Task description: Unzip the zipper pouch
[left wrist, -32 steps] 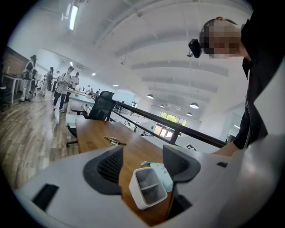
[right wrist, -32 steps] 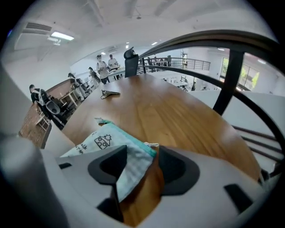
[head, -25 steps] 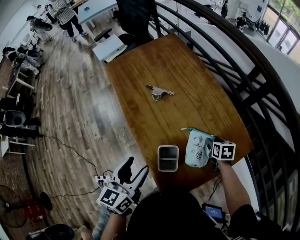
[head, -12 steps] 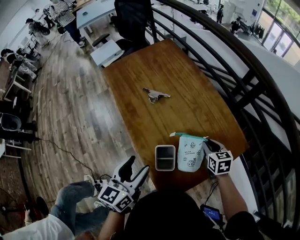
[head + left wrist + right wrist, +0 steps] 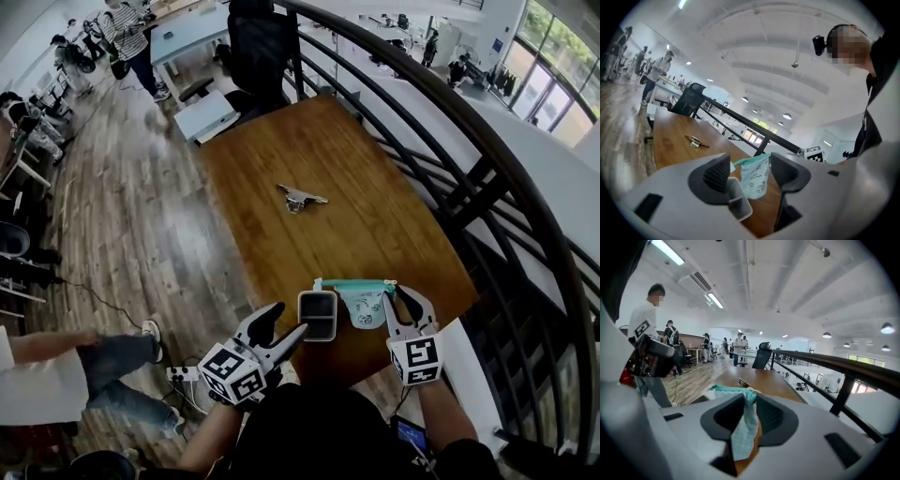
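Fabric in a firm pinch: the right tongs (image 5: 404, 298) grip the right-hand edge of a pale mint fabric zipper pouch (image 5: 362, 306) at the near end of a long brown wooden bench (image 5: 309, 155), their jaws having just been closing with the cloth between them. The pouch is held upright with its zip side uppermost. A darker teal zip band runs straight across the top and looks shut from end to end. Small dark printed drawings dot the pale cloth below the band, and the cloth folds softly where it is pinched. Whether its bottom edge touches the bench cannot be told. Just beside the pouch, on its left, stands a small grey rectangular container (image 5: 318, 315) with an open top. The left tongs (image 5: 284, 322) hover at the bench's near edge, close to that container, jaws spread wide and holding nothing. Farther up the bench, well apart, lies a flat metal piece (image 5: 298, 197). A black railing (image 5: 487, 173) curves along the bench's right side.
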Tool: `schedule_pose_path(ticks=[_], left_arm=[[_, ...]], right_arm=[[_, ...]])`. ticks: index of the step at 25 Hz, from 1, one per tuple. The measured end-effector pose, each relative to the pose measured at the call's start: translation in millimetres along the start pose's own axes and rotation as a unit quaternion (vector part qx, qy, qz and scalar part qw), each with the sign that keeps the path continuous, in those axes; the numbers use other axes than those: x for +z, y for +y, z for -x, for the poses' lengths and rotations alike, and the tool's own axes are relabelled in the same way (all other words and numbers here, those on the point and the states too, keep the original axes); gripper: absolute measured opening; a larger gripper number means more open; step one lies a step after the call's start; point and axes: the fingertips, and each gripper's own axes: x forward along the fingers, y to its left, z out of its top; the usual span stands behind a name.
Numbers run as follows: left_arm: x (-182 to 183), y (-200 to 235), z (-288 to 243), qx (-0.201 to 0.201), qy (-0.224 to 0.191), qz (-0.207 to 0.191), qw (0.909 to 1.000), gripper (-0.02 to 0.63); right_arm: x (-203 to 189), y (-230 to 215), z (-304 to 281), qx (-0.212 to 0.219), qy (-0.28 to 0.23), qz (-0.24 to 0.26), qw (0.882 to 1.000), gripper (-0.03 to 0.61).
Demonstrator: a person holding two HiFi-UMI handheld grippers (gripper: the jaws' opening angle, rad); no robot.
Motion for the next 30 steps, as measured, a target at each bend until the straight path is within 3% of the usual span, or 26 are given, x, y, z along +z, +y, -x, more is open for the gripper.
schedule_pose_path(ticks=[2, 7, 12, 14, 17, 21, 24, 25, 26, 30], left_arm=[[-7, -6, -13, -0.011, 0.019, -0.014, 0.9997, 0.279], [-11, -37, -54, -0.058, 0.072, -0.125, 0.9878, 0.281], [-7, -49, -74, -0.081, 0.080, -0.141, 0.9834, 0.282], [-2, -56, -71, -0.089, 0.078, -0.190, 0.9746, 0.288], [4, -76, -69, -0.139, 0.091, -0.239, 0.9567, 0.288], [-2, -86, -70, -0.183, 0.128, -0.258, 0.9400, 0.288], [-11, -86, -65, -0.193, 0.147, -0.253, 0.9367, 0.280], [-11, -85, -62, -0.193, 0.148, -0.248, 0.9376, 0.245], [-12, -85, -59, -0.192, 0.148, -0.245, 0.9388, 0.170], [-18, -80, -53, -0.186, 0.151, -0.241, 0.9406, 0.052]], right_arm=[[6, 4, 9, -0.003, -0.016, 0.011, 1.000, 0.078], [14, 13, 26, 0.004, -0.040, 0.029, 0.999, 0.077], [32, 17, 48, 0.024, -0.073, 0.002, 0.997, 0.075], [47, 25, 56, 0.038, -0.099, 0.016, 0.994, 0.075], [70, 44, 63, 0.059, -0.132, 0.077, 0.987, 0.075], [72, 66, 66, 0.087, -0.124, 0.114, 0.982, 0.075], [72, 77, 65, 0.104, -0.122, 0.122, 0.980, 0.075], [73, 80, 65, 0.108, -0.124, 0.122, 0.979, 0.075], [74, 82, 64, 0.113, -0.125, 0.120, 0.978, 0.075], [71, 90, 60, 0.128, -0.129, 0.104, 0.978, 0.075]])
